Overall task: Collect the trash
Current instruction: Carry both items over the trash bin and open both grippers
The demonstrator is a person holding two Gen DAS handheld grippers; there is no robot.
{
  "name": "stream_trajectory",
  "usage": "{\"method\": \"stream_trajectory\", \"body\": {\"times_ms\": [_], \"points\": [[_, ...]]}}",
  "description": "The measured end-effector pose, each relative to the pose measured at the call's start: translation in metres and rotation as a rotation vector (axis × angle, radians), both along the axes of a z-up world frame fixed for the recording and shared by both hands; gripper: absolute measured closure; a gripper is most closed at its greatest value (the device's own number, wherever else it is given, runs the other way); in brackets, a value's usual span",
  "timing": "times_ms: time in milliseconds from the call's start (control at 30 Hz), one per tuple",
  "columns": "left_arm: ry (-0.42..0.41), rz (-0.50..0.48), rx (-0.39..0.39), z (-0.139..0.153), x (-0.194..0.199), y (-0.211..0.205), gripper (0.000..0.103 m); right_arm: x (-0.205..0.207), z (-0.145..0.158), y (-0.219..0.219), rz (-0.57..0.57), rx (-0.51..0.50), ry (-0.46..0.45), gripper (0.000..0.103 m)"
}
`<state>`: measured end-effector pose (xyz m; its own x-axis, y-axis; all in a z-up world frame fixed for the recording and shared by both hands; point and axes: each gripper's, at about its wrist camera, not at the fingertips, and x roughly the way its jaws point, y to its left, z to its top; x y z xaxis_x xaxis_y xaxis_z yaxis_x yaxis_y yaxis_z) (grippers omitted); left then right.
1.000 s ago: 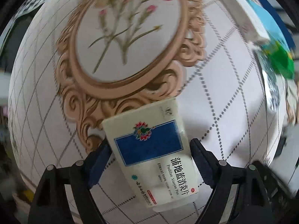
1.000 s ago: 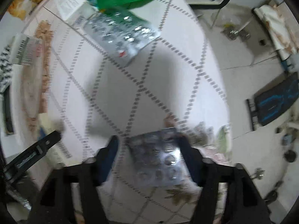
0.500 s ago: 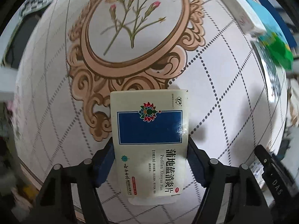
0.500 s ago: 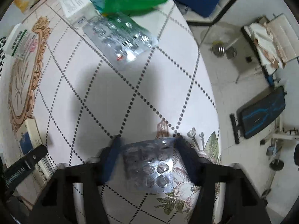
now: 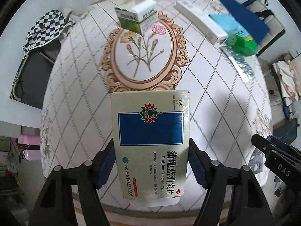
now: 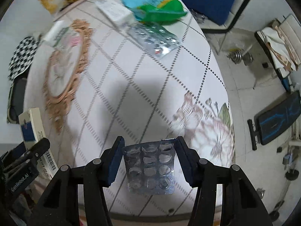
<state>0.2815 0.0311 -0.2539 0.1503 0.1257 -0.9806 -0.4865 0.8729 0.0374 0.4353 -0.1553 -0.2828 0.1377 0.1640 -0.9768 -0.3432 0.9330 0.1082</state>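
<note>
Medicine box [image 5: 150, 137] between left hand-held gripper [image 5: 150, 162] fingers.

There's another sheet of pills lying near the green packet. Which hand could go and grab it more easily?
Neither is free: the left gripper holds the medicine box, the right gripper a used blister pack. Once emptied, probably the right; the blister sheet lies ahead of it.

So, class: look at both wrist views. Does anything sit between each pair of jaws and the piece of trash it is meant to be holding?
Nothing visible does. The left gripper has its jaws against the sides of the medicine box, and the right gripper has its jaws on the edges of the blister pack. No bin shows in either view.
</note>
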Motion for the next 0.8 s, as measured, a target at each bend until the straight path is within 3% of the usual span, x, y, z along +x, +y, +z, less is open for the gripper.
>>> {"method": "stream_trajectory", "body": {"times_ms": [200, 367, 500, 667, 800], "points": [[-0.102, -0.008, -0.039, 0.022, -0.039, 0.012, 0.034, -0.064, 0.033, 0.0, 0.003, 0.078, -0.027, 0.045], [-0.171, -0.036, -0.079, 0.032, -0.116, 0.022, 0.034, -0.154, 0.05, -0.005, -0.026, 0.151, -0.03, 0.045], [-0.163, -0.067, -0.126, 0.029, -0.19, 0.013, 0.034, -0.227, 0.05, -0.015, -0.056, 0.18, -0.02, 0.046], [-0.066, -0.076, -0.201, -0.012, -0.254, -0.002, 0.034, -0.318, 0.02, -0.034, -0.081, 0.167, 0.078, 0.045], [0.041, -0.059, -0.273, -0.085, -0.282, -0.014, 0.034, -0.358, -0.032, -0.051, -0.095, 0.122, 0.184, 0.045]]}}
